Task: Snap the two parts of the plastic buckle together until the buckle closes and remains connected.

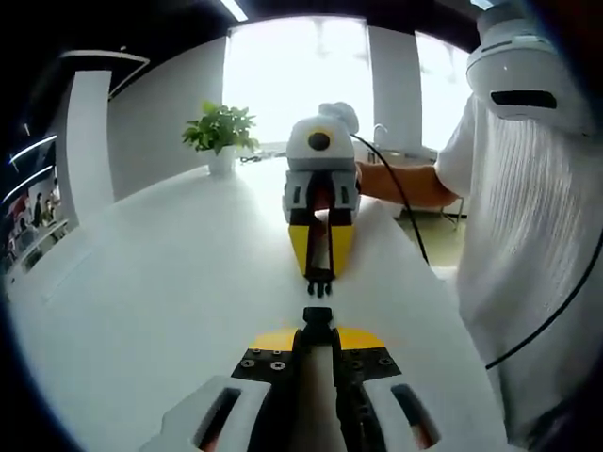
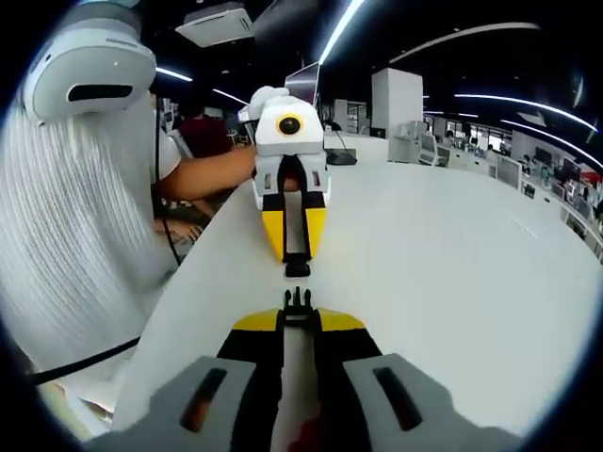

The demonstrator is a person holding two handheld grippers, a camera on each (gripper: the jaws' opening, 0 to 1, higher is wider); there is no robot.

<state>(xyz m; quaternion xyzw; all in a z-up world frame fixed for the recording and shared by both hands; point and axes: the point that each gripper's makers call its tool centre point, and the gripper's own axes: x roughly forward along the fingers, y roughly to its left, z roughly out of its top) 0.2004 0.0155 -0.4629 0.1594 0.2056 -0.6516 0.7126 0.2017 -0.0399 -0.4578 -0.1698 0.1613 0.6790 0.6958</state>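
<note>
The pronged buckle half [image 1: 320,279] and the socket buckle half [image 1: 317,318] are nose to nose with a small gap between them, not yet engaged. Their long axes look close to collinear, running straight along the line from one gripper to the other above the white table [image 1: 170,282]. In the left gripper view, your left gripper [image 1: 317,325] has its jaws closed tight on the socket half, which sticks out just past the yellow tips. The right gripper [image 1: 320,273] faces you dead ahead, clamped on the pronged half, prongs pointing at the socket. The right gripper view mirrors this: prongs [image 2: 298,299] at your own tips, socket [image 2: 297,268] at the left gripper's tips [image 2: 297,264]. My read is that the coming move is a pure axial push, both hands equally near, each covering half the gap. Watch for roll mismatch; I can't tell from here whether the flat faces are matched. The potted plant [image 1: 220,132] sits well clear at the far edge.
</note>
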